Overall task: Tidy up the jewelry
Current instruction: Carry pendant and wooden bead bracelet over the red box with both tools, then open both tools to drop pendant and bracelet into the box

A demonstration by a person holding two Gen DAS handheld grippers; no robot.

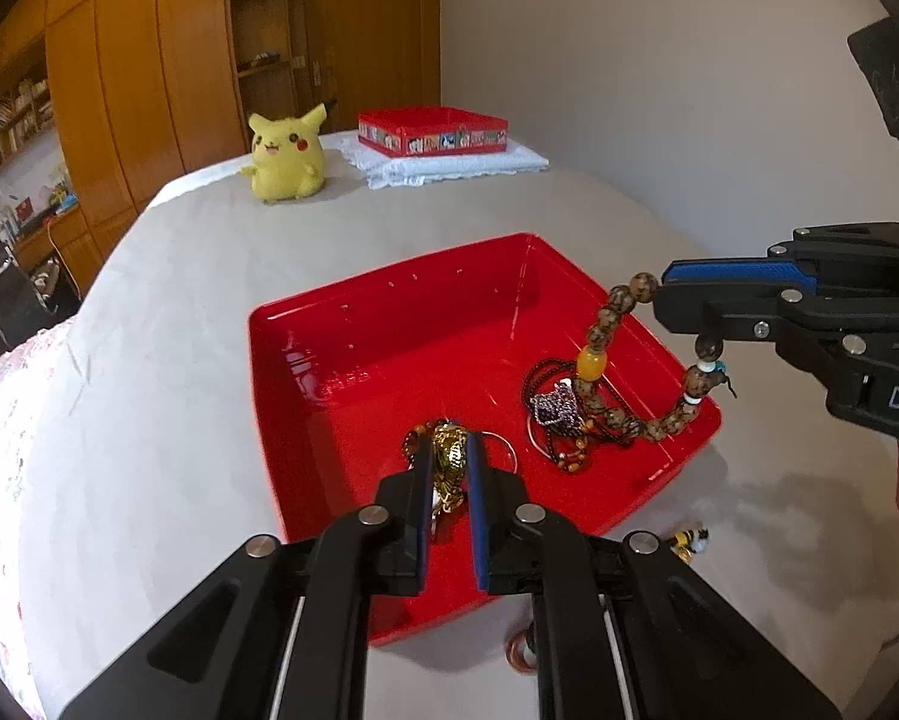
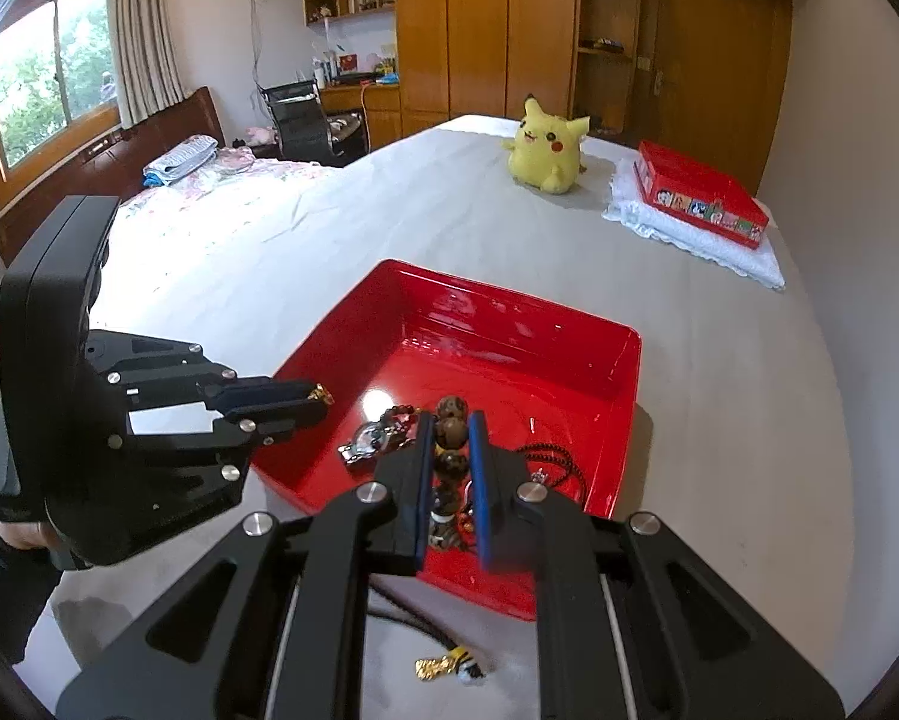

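Tray (image 1: 305, 360) holds both loads: right gripper (image 1: 659, 300) is clamped on a bead strand (image 1: 599, 330) drooping over the tray's right corner, left gripper (image 1: 449, 462) nearly closed on a gold chain (image 1: 449, 450) above the near wall. Both look limp, light and snag-prone; grip mid-strand, lift slowly

Tray (image 1: 305, 324) on bed (image 1: 179, 312); plush (image 1: 286, 157) and box (image 1: 431, 131) behind; necklaces (image 1: 560, 420) in tray.
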